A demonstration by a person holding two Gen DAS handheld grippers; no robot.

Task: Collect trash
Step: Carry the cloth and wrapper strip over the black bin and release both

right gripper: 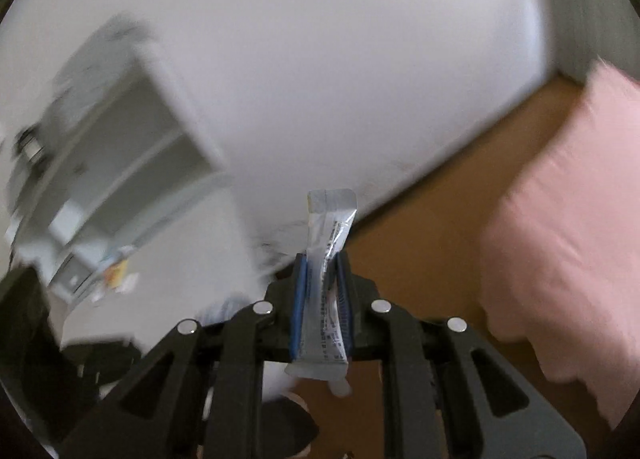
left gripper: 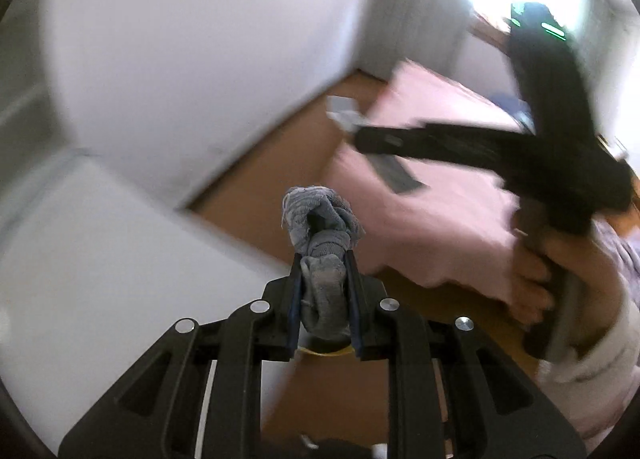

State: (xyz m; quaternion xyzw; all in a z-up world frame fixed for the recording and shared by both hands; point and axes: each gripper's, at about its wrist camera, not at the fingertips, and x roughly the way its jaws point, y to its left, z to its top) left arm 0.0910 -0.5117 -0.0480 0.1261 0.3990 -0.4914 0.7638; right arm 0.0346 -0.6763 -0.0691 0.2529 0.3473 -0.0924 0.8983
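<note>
The left gripper (left gripper: pixel 322 287) has its two blue-padded fingers clamped on a crumpled grey wad of knitted cloth (left gripper: pixel 320 247), pinched low on its lower lobe so the bunched upper part stands up past the fingertips. It looks soft, light and springy: it probably squashes under the pads rather than resisting, so a grip across the thick middle of the wad, as here, seems safer than one on a loose edge that could pull free.

The right gripper (right gripper: pixel 322 299) is closed on a slim silvery foil sachet with small black print (right gripper: pixel 328 271), held lengthwise between the pads with its sealed top sticking out above and its bottom seam hanging below. It appears thin, light and slick, so it may slide; the flat faces are the sensible place to pinch.

Both pieces are carried in the air beside the pink-covered bed (left gripper: pixel 432 195), above the brown floor (right gripper: pixel 432 243) running between the bed and the white wall (right gripper: pixel 320 59). No bin is visible; the surroundings are blurred.
</note>
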